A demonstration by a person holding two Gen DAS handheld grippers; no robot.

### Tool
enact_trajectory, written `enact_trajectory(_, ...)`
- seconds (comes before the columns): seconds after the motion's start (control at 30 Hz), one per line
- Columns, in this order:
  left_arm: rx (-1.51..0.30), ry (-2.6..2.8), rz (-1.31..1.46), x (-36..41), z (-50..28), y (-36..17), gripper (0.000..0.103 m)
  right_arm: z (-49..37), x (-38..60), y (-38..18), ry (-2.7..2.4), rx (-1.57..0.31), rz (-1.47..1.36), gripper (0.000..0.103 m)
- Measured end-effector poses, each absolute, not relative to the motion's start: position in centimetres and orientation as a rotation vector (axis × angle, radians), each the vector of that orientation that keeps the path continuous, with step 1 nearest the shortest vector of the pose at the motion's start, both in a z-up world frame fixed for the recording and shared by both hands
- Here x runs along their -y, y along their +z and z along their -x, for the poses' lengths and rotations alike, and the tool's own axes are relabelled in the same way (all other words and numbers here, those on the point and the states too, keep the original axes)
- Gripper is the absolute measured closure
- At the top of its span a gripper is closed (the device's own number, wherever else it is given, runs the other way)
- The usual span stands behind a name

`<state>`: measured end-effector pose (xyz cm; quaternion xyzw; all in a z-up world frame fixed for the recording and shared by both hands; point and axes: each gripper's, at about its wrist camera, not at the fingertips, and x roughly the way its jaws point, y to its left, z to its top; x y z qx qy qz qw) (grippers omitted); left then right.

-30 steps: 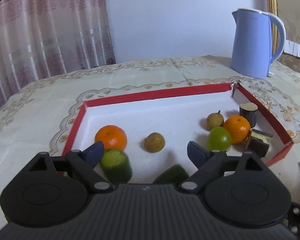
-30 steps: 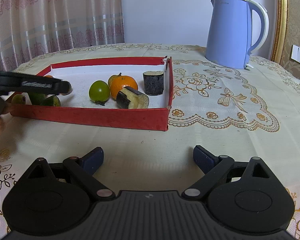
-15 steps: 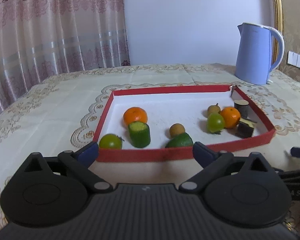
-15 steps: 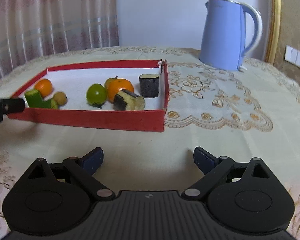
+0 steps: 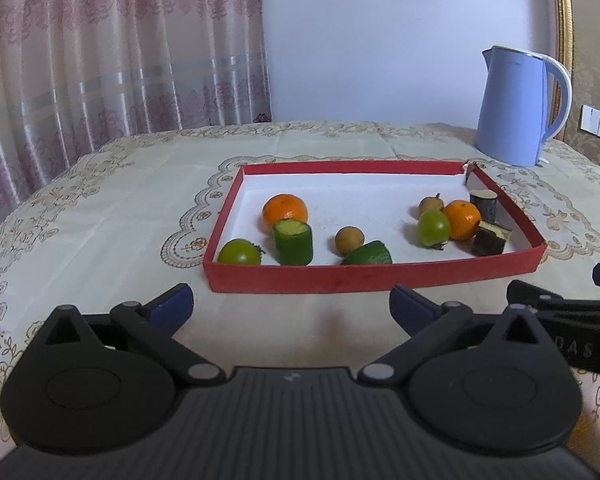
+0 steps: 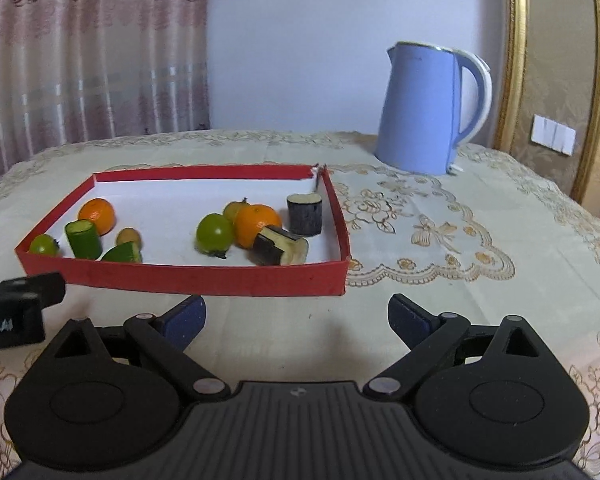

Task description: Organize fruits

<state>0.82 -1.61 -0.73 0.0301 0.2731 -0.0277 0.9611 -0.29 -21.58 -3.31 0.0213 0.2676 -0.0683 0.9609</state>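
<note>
Red tray [image 5: 372, 278] of fruit, just beyond empty, wide-open left hand-held gripper [image 5: 290, 306]

Partial letters "DAS" on right gripper [image 5: 572, 344] body; blurred lettering on left gripper [image 6: 4, 326], unreadable.

Background stuff around the blue kettle [image 5: 512, 108]

Kettle sits on the lacy tablecloth [image 5: 100, 216]; pink curtain [image 5: 120, 48] far to its left, wall switch [image 5: 598, 123] just right of it.

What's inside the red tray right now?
Red tray holds two oranges, two green tomatoes, two small brown fruits, two cucumber pieces, two eggplant pieces. Its near wall hides the floor just behind it.
</note>
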Motion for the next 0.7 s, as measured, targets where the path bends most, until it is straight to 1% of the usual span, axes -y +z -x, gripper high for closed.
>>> enact_trajectory(0.17, -0.553, -0.055, -0.057, 1.4, -0.8, -0.8, 0.000, 0.1, 21.5, -3.6, -0.140, -0.564, -0.081, 0.005)
enact_trajectory(0.7, -0.534, -0.065, -0.080, 2.0, -0.4, 0.0, 0.000, -0.1, 20.6, -3.3, -0.134, -0.560, -0.070, 0.005)
